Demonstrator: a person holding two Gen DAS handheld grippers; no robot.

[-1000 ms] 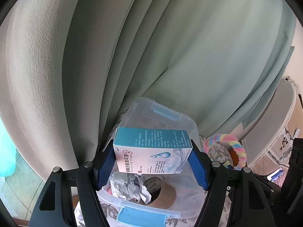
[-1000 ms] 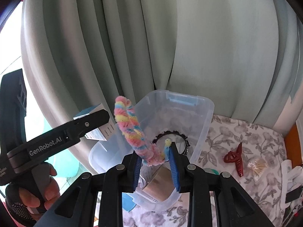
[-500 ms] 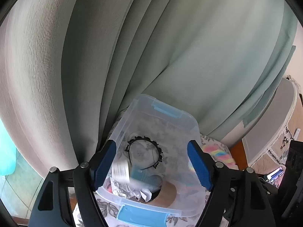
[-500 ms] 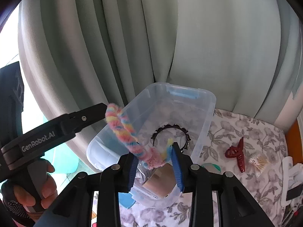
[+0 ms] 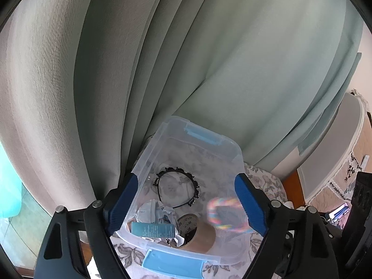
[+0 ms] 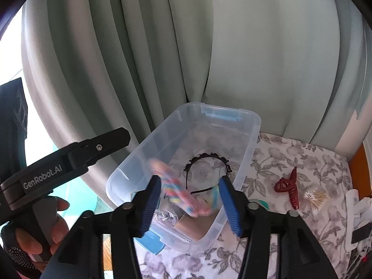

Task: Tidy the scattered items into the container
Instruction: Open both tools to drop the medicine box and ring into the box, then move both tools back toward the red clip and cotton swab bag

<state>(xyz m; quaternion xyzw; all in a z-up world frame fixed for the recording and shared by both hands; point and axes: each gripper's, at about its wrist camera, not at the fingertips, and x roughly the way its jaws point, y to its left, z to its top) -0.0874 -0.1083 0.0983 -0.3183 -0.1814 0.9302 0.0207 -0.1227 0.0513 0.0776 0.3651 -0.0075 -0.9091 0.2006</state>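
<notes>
A clear plastic container [image 5: 162, 137] with blue latches stands on the floral cloth below both grippers. In it lie a teal-and-white box [image 5: 152, 230], crumpled paper, a black headband [image 5: 176, 186] and a brown tape roll [image 5: 197, 232]. My left gripper [image 5: 186, 177] hangs over it, jaws opening wide with nothing between them. My right gripper [image 6: 190, 181] is over the container [image 6: 253, 125] too, jaws opening. A fuzzy rainbow hair band [image 6: 179, 193], blurred, drops loose between its pads; the left wrist view shows this rainbow band [image 5: 223, 214] inside the container's right side.
Right of the container, a red claw clip [image 6: 288, 188] and a bundle of cotton swabs [image 6: 316, 197] lie on the floral cloth [image 6: 302, 158]. Green curtains [image 6: 255, 58] hang close behind. A person's hand [image 6: 55, 220] holds the left gripper at the left.
The left gripper let go of the teal box, which fell into the container, and its jaws spread. The right jaws opened and the rainbow band, upright before, is falling.
</notes>
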